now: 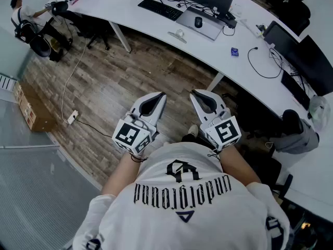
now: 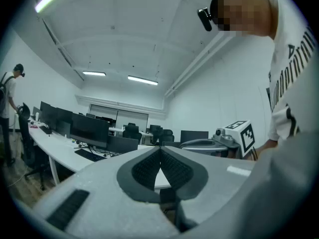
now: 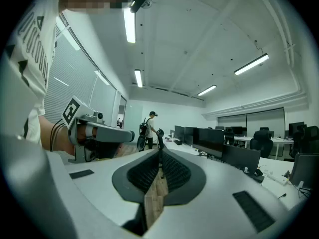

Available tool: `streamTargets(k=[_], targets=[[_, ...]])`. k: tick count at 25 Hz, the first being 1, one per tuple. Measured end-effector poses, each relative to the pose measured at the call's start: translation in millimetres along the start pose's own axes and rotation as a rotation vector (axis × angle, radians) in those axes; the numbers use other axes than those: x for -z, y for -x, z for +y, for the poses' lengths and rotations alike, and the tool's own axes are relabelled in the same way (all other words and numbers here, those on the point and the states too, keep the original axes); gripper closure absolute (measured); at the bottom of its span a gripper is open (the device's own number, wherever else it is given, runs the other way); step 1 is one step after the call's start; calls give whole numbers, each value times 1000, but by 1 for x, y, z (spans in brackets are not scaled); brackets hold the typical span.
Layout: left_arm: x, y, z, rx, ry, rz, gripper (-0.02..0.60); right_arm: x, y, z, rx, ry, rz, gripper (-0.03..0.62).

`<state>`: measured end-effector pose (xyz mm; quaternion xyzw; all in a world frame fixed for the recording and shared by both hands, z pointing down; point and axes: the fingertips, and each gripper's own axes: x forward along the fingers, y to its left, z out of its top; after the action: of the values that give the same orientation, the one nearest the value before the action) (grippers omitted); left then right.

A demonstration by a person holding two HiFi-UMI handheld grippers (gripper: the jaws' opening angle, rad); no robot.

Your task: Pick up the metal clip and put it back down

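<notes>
I cannot find a metal clip in any view. The person holds both grippers level in front of the chest, side by side over the wooden floor. My left gripper [image 1: 161, 96] has its jaws closed tip to tip, and nothing shows between them in the left gripper view [image 2: 160, 148]. Beside it, my right gripper [image 1: 193, 93] is also closed at the tips with nothing held [image 3: 160, 151]; only floor shows through the slit behind the pads. Each gripper appears at the edge of the other's view.
A long curved white desk [image 1: 130, 15] runs across the room ahead, with a keyboard [image 1: 160, 9], a laptop [image 1: 200, 23] and monitors on it. A cardboard box [image 1: 28, 108] and a power strip [image 1: 72, 117] lie on the floor at left. Another person [image 1: 23, 14] stands far left.
</notes>
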<state>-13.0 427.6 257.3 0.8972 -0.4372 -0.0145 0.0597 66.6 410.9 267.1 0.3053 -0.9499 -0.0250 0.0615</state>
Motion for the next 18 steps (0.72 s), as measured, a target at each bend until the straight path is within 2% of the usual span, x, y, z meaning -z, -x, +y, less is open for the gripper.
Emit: streamTargets(k=[9, 18], targets=[[11, -42, 15, 1, 32, 18, 566, 19, -17, -46, -27, -36, 20, 565], [6, -120, 29, -4, 21, 23, 566, 28, -15, -124, -32, -46, 12, 566]])
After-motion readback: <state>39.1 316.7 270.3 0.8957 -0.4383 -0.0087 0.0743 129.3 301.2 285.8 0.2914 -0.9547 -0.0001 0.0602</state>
